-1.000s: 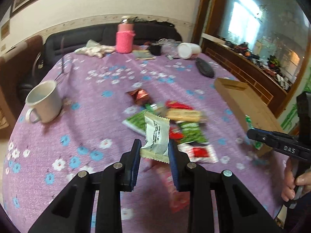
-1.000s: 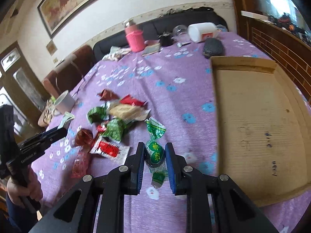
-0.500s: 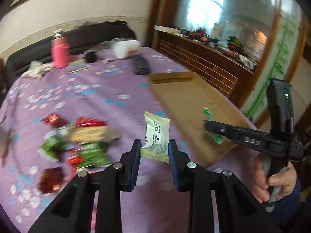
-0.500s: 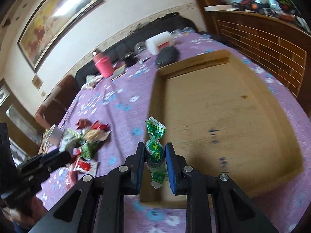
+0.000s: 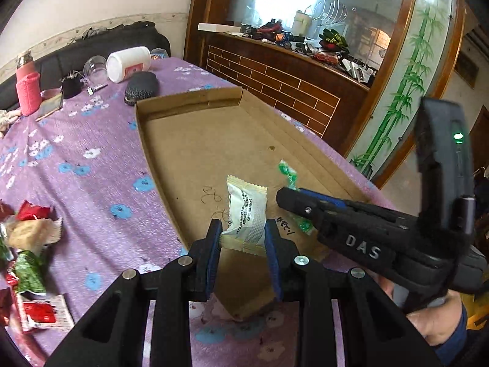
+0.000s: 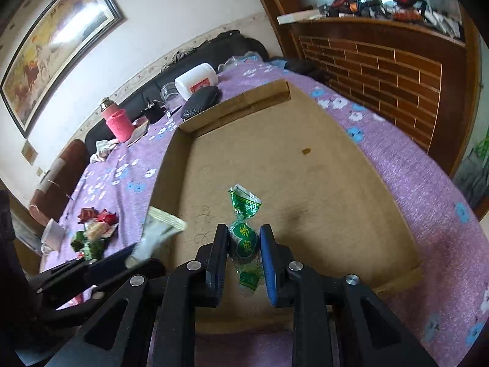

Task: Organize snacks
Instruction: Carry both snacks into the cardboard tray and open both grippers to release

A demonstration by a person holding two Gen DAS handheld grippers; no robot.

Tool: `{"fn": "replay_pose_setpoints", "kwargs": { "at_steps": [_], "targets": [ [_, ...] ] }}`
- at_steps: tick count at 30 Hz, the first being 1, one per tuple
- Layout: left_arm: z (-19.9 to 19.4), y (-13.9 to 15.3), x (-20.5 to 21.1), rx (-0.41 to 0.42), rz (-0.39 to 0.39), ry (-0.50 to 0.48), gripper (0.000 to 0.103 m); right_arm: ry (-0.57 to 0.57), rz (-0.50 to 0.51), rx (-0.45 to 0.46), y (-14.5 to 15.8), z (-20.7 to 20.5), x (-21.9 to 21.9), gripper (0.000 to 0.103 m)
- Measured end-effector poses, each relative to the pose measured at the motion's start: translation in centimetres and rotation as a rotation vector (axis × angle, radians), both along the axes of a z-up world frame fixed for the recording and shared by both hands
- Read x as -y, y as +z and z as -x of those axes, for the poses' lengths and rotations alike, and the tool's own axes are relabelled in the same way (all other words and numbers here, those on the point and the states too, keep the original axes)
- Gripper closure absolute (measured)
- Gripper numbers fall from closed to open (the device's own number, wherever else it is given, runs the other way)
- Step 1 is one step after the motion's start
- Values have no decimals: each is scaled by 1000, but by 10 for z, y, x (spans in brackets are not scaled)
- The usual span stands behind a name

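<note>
Two grippers, left [image 5: 243,238] and right [image 6: 244,252], one wrapped snack each, over one cardboard tray [image 5: 195,140].

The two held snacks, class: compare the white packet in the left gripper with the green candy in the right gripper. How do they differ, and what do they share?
The white packet is flat and rectangular with crimped ends; the green candy is rounded with twisted ends. The packet is opaque white with small print; the candy is clear green with a large character. Both are clamped upright, in the left gripper and right gripper, over the cardboard tray.
</note>
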State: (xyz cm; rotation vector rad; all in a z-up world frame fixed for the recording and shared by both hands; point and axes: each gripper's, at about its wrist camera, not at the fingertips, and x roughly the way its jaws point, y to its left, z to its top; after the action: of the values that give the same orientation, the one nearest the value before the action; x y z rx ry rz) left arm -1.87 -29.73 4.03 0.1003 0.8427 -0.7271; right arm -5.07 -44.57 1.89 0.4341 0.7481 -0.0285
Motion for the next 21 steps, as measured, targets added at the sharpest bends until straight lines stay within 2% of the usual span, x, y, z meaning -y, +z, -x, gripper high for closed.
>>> {"fn": "replay_pose_setpoints", "kwargs": {
  "at_steps": [3,7,16,19,21],
  "targets": [
    [-3,-7,1,12,-3,13,76,-9,43,12,-2,-1,-4,81],
    [-6,-15,1,14,-4,19,76,4,10,24,-3,-3,-2,80],
    [-3,-19,2,33,23,-1,75,2,21,12,-4,-5,-4,79],
    [-2,-18,-2,30,57,-5,70,12,18,15,-4,-5,-5,76],
    [0,-16,-4,29,78,-9,62,23,17,18,-4,-6,-6,73]
  ]
}}
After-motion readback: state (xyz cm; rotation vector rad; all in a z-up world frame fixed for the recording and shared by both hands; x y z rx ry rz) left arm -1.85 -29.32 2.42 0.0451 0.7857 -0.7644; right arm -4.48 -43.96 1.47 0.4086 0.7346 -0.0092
